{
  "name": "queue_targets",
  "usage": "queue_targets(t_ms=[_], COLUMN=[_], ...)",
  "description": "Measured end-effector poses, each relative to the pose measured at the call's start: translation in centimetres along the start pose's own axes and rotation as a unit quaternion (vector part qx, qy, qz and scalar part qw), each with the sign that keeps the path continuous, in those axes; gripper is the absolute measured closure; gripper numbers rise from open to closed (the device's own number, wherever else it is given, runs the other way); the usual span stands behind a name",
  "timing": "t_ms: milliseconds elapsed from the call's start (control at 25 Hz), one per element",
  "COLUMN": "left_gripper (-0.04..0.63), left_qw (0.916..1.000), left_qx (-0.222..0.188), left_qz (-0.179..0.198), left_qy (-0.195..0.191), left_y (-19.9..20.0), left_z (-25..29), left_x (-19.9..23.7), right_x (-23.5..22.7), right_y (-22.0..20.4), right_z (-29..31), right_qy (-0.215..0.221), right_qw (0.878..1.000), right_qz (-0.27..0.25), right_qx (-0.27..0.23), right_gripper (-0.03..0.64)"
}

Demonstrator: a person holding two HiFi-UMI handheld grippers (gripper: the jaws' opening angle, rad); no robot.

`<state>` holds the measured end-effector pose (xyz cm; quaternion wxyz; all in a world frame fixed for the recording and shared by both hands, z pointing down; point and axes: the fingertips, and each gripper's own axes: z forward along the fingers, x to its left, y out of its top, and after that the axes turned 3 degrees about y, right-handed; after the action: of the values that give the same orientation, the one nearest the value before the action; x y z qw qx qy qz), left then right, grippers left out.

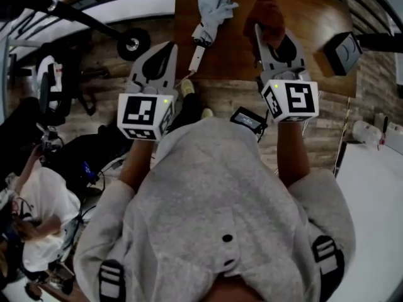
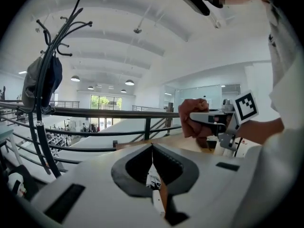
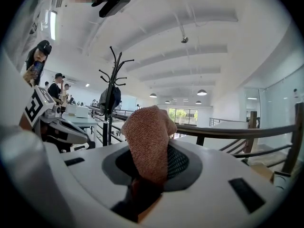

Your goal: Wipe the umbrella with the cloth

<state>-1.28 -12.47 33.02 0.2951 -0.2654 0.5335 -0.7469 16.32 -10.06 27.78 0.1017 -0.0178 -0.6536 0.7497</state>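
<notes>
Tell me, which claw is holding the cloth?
The right claw: the reddish cloth is pinched in it. The left claw is shut on nothing.

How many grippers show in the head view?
2: the left gripper beside the table corner, near the umbrella; the right gripper over the table, holding the cloth.

Left hand-held gripper, jaws together, before railing and coat stand
</notes>
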Motion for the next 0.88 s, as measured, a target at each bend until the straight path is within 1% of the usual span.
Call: queue_targets(t_ms=[160,360,440,560,600,680,720,800,880], left_gripper=[0.58,0.578,0.578,0.577,0.574,0.543,0.511,0.461,0.437], left_qw=[0.9985,0.992,0.9889,0.9812,0.9784,0.9728,0.9702,0.9651,0.9599], left_qx=[0.05,0.114,0.132,0.159,0.169,0.194,0.206,0.229,0.25], left_qz=[-0.002,-0.005,-0.019,-0.062,-0.069,-0.072,-0.071,-0.077,-0.086], left_qy=[-0.022,-0.055,-0.066,-0.09,-0.097,-0.105,-0.106,-0.103,-0.094], left_y=[-3.2,-7.0,-8.2,-10.0,-10.8,-12.8,-13.9,-16.0,-17.9], left_z=[3.4,6.8,7.9,9.4,9.7,10.3,10.7,11.2,11.2], left_x=[0.6,0.7,1.2,1.4,1.4,1.5,1.6,1.7,1.3], right_x=[-0.9,-1.5,-1.5,-1.6,-1.6,-1.6,-1.6,-1.5,-1.6], right_y=[-2.1,-4.3,-5.0,-5.9,-6.3,-7.1,-7.5,-8.6,-9.8], right_z=[3.2,6.6,8.0,10.0,10.6,11.9,12.7,14.2,15.2], right_qy=[0.003,0.011,0.013,0.016,0.018,0.026,0.033,0.046,0.059], right_qw=[0.999,0.997,0.996,0.995,0.994,0.992,0.991,0.989,0.985], right_qz=[-0.005,-0.015,-0.016,-0.027,-0.031,-0.039,-0.044,-0.056,-0.07], right_qx=[0.031,0.07,0.081,0.099,0.105,0.115,0.12,0.132,0.145], right_gripper=[0.508,0.507,0.507,0.507,0.507,0.507,0.506,0.508,0.507])
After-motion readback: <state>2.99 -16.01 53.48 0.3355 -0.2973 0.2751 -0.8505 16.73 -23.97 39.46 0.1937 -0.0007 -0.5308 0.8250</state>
